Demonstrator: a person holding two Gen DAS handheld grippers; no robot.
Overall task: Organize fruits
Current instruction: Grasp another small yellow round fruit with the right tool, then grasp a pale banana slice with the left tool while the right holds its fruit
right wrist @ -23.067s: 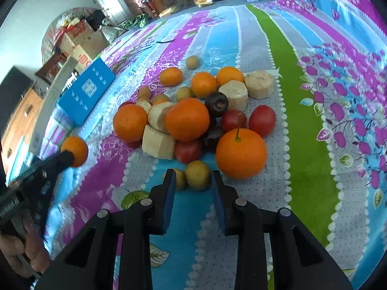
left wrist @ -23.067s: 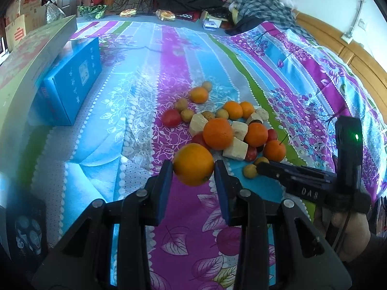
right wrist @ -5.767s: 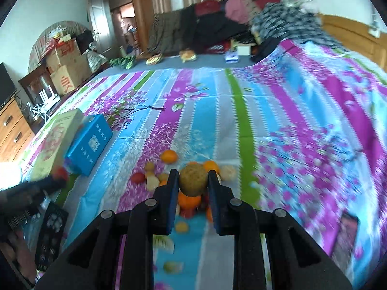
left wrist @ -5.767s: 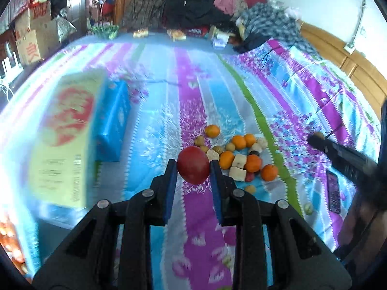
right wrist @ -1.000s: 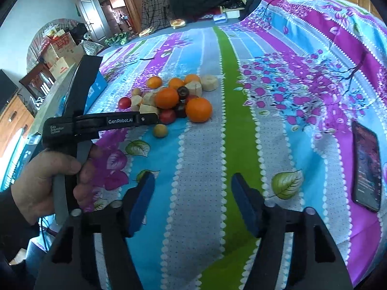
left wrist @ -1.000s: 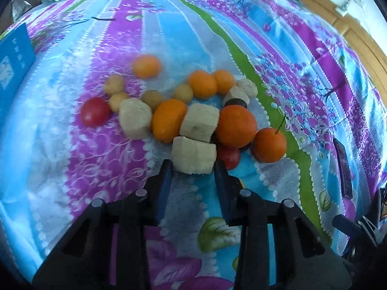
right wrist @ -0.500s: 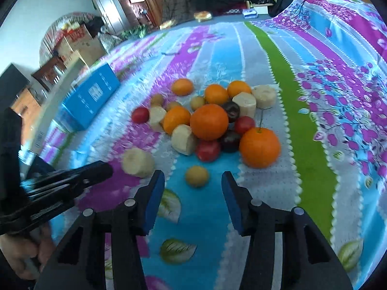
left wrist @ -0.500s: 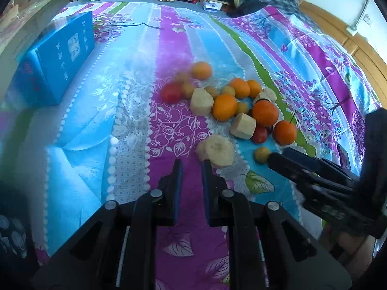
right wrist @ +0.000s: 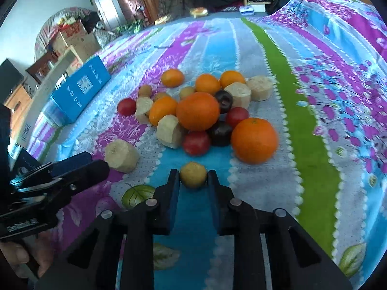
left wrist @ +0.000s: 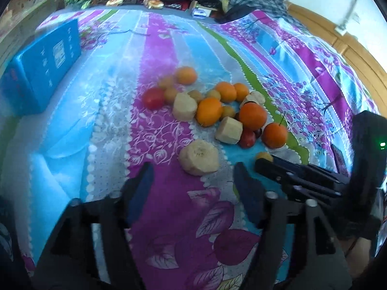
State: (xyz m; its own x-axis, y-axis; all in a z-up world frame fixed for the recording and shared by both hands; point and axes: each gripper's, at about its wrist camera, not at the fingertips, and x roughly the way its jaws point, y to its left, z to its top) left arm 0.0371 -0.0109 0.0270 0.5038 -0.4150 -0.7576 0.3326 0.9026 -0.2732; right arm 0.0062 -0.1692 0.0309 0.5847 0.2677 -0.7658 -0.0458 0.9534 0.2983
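Covering the bed, a striped floral bedsheet carries a blue cardboard box left of the fruit pile. Nearer than the pile, the left gripper gapes wide and empty behind a pale peeled chunk, while the right gripper pinches a small yellow-brown fruit.

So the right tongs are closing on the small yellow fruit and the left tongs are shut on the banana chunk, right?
Not quite: in the left wrist view the left tongs are open, with the banana chunk lying free ahead of them. The right tongs do bracket the small yellow fruit.
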